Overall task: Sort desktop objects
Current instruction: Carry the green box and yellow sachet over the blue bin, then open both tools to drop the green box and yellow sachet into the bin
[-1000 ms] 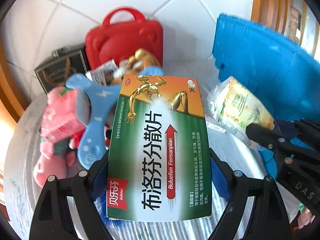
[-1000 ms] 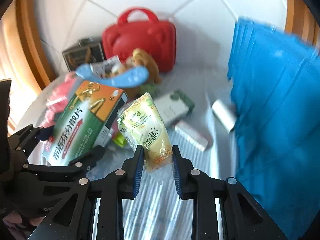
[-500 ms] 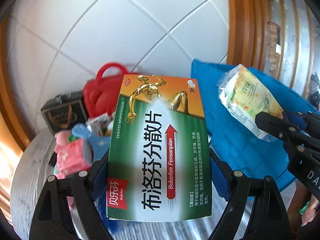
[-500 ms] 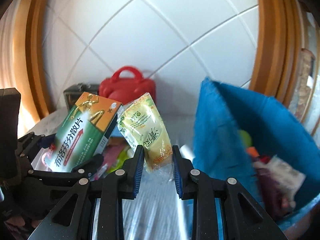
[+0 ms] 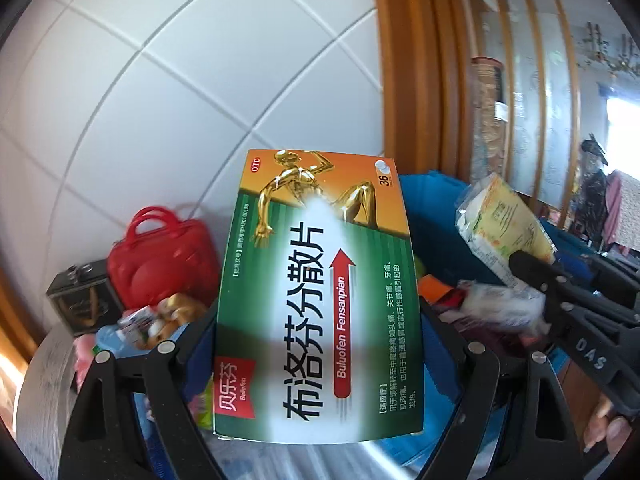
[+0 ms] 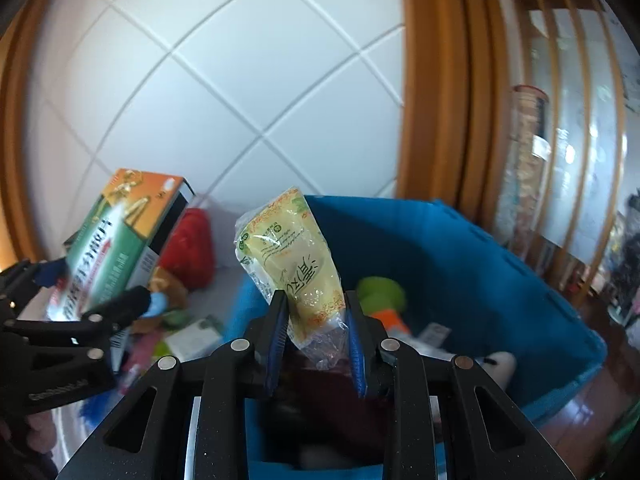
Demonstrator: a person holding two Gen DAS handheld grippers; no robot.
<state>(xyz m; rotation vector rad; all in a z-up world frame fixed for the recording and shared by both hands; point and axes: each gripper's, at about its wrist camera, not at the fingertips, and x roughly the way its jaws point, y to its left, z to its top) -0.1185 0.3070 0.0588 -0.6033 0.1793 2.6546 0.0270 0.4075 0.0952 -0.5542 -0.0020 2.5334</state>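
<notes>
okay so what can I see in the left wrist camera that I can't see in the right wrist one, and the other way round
Only the left wrist view shows the dark tin beside the red case and the medicine box's full printed front. Only the right wrist view shows the green and orange toy in the bin and the white-green packet on the table. Both show the medicine box, yellow sachet, blue bin, red case and both tongs.

Blurred jumble [image 6: 400,320] inside the blue bin [image 6: 460,248]; table clutter [image 5: 152,320] half hidden behind the medicine box [image 5: 320,300].
</notes>
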